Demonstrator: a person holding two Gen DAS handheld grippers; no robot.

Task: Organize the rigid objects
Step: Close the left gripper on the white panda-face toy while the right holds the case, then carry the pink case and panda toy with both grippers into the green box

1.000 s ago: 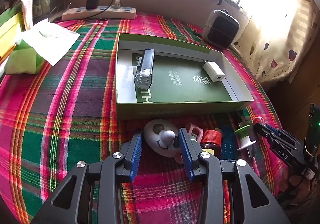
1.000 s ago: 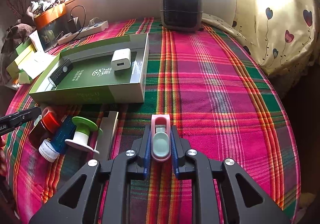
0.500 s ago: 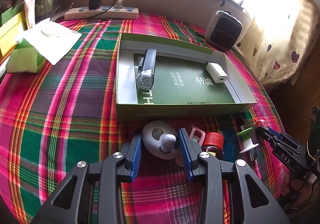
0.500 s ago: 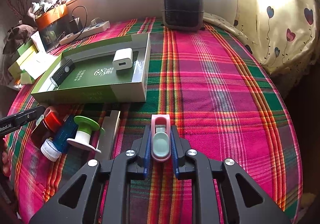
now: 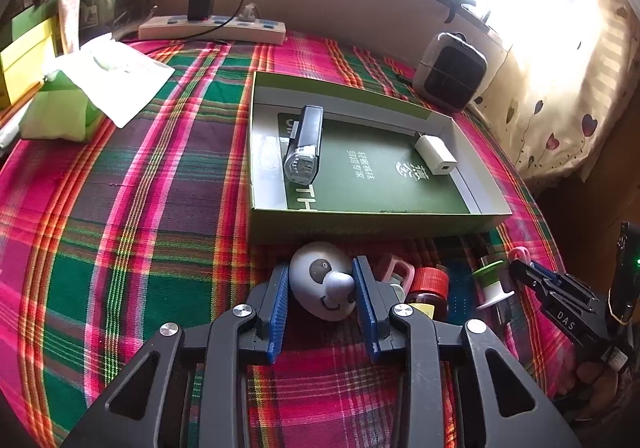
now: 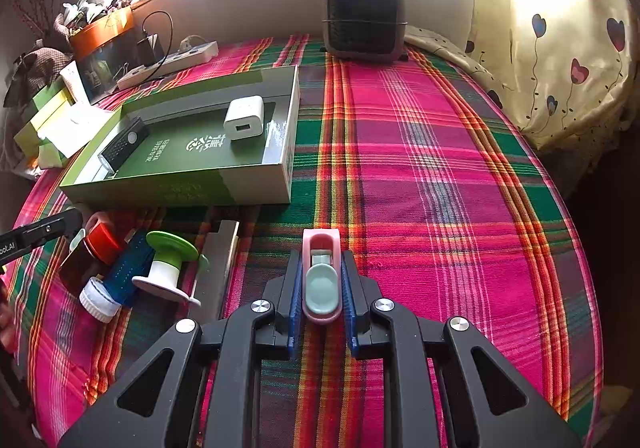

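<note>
Your left gripper [image 5: 322, 290] has just been closing around the white panda-face toy [image 5: 322, 282] on the plaid cloth [image 5: 120, 228], just before the green box [image 5: 372, 226], pads nearly touching it; your right gripper [image 6: 322, 284] stays clamped on the pink clip [image 6: 321, 276].
</note>
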